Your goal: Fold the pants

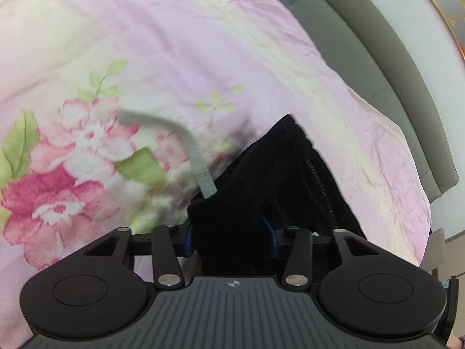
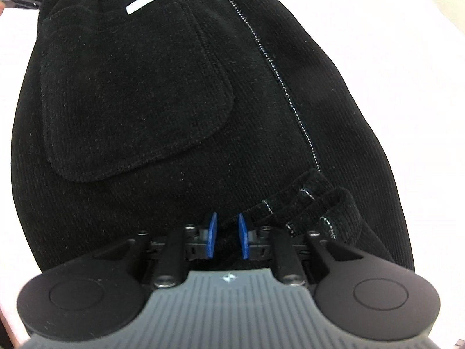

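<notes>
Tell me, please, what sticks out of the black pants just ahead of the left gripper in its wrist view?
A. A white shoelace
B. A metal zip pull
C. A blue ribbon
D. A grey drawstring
D: a flat grey drawstring comes out of the black pants above the left gripper and bends across the floral bedcover.

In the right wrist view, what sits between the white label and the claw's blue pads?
Only the black corduroy pants: the patch pocket carrying the white label, then plain ribbed cloth down to the right claw. The right wrist view shows it.
</notes>
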A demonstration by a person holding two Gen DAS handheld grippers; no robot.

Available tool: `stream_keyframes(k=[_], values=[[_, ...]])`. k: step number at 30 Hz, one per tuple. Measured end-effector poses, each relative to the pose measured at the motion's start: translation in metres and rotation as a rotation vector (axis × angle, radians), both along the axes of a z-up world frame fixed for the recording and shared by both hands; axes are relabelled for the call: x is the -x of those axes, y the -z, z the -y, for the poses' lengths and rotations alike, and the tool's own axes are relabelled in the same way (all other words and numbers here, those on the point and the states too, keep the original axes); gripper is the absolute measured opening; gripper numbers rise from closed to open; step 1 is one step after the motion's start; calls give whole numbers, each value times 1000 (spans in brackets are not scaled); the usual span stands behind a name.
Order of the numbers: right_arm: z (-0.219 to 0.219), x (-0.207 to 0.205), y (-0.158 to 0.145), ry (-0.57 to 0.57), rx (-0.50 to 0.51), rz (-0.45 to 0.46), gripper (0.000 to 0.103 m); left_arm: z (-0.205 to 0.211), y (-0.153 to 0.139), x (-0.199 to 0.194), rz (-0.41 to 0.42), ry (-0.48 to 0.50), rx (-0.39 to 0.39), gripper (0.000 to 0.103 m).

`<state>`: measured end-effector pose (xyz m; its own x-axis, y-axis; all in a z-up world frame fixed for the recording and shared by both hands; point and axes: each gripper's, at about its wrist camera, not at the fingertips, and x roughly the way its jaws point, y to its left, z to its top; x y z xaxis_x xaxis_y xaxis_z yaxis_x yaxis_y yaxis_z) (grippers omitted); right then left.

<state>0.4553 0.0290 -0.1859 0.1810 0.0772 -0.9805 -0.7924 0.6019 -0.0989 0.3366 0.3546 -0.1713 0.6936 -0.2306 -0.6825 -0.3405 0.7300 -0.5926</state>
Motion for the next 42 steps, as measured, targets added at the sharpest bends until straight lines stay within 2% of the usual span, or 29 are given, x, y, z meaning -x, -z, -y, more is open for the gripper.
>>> stream_keyframes(k=[2,7,8,12,14,18,21,24,26,29,33,36,38,40,42], values=[[-2,1,0,-3,-4,6,11,9,-18,1,33,10,-39,42],[-4,3,1,23,-22,5,11,41,-70,-1,84,52,-152,39],[11,1,-3,27,-26,9,11,49,-82,-3,95,65,-173,38],[23,11,-32,23,-87,52,12,86,-130,-5,151,130,-237,37],[42,15,-58,34,-133,84,13,110,-155,-5,183,169,-269,36],[100,16,-90,123,-149,124,15,170,-198,-8,251,263,-309,33],[154,21,-100,209,-153,130,15,226,-225,-6,292,361,-360,30],[207,32,-101,278,-150,132,15,285,-236,-3,314,466,-400,26],[245,43,-98,327,-148,126,15,323,-235,-1,319,546,-423,26],[294,57,-92,390,-160,109,15,391,-214,1,312,686,-498,26],[344,89,-86,476,-185,83,15,474,-156,6,236,865,-595,26],[371,104,-74,516,-203,56,15,532,-101,21,171,998,-719,26],[383,112,-65,525,-209,38,15,558,-63,30,121,1063,-794,27],[395,118,-56,531,-221,23,15,568,-38,33,90,1106,-835,27],[401,123,-51,532,-236,11,16,568,-27,33,64,1123,-818,30]])
